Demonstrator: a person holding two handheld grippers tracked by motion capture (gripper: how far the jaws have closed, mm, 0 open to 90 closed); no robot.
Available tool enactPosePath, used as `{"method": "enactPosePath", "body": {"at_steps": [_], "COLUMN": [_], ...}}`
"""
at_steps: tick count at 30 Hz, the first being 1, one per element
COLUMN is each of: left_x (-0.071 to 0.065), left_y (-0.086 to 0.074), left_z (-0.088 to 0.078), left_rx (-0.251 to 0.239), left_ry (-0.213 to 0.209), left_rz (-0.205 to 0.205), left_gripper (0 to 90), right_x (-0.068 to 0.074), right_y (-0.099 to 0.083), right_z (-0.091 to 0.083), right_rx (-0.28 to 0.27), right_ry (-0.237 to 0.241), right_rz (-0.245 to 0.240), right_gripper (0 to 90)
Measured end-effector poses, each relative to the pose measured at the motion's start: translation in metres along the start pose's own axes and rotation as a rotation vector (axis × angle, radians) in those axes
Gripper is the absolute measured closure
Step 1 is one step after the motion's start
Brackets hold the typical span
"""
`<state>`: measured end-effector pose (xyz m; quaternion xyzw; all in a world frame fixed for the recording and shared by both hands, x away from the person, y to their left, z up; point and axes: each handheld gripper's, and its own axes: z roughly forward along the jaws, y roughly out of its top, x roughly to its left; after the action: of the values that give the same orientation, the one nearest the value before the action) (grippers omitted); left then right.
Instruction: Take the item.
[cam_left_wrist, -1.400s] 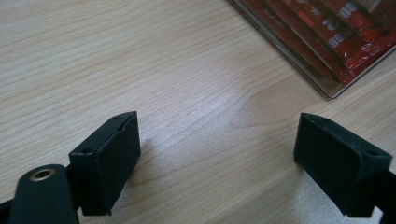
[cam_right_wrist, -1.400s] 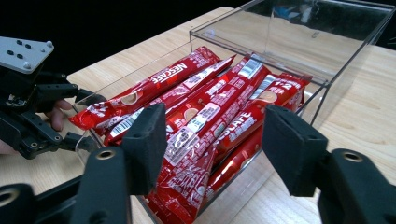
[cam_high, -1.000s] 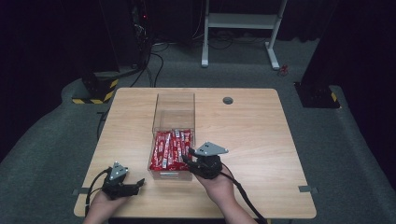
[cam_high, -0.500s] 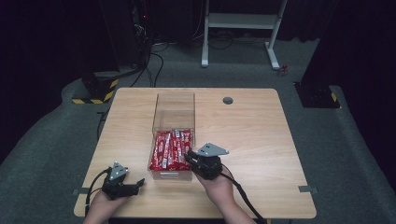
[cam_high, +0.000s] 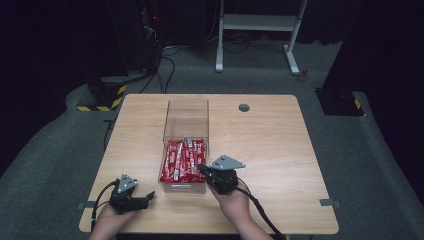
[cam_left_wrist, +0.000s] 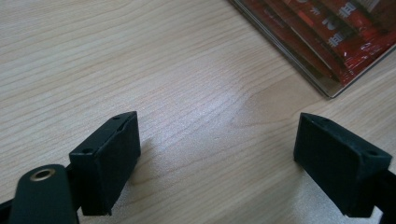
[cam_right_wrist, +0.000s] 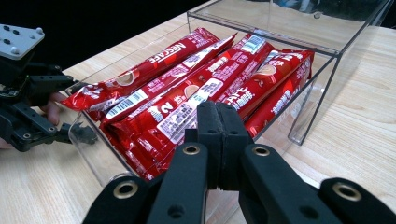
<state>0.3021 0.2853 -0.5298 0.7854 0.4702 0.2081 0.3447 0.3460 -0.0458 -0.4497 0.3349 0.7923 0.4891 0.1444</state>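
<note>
sachets (cam_right_wrist: 196, 93) heaped in clear box (cam_high: 186, 112), just ahead of clenched, empty right gripper (cam_right_wrist: 218, 122); left gripper (cam_left_wrist: 217, 154) released beside box. risk: closed jaws shove sachets instead of gripping one.

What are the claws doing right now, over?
Left claw open over bare table. Right claw shut, empty, at clear box of red packets. Nothing blocking.

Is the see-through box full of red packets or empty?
Partly full. Red packets fill the clear box's near half; the far half is bare.
</note>
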Motion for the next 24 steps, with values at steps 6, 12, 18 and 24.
{"method": "enactPosePath", "body": {"at_steps": [6, 12, 18, 24], "left_x": [0.0, 0.0, 0.0, 0.0], "left_y": [0.0, 0.001, 0.002, 0.003], "left_z": [0.0, 0.001, 0.002, 0.003], "left_rx": [0.0, 0.0, 0.001, 0.001], "left_ry": [-0.005, -0.009, -0.013, -0.013], "left_rz": [-0.003, -0.001, 0.003, 0.008], "left_gripper": [15.0, 14.9, 14.8, 14.8], "right_x": [0.001, 0.002, 0.003, 0.004], "right_y": [-0.002, -0.003, -0.004, -0.005], "right_z": [-0.003, -0.006, -0.009, -0.011], "right_rx": [-0.004, -0.006, -0.007, -0.008], "right_ry": [0.002, 0.005, 0.007, 0.009], "right_rz": [0.007, 0.01, 0.011, 0.014], "right_gripper": [90.0, 90.0, 90.0, 90.0]}}
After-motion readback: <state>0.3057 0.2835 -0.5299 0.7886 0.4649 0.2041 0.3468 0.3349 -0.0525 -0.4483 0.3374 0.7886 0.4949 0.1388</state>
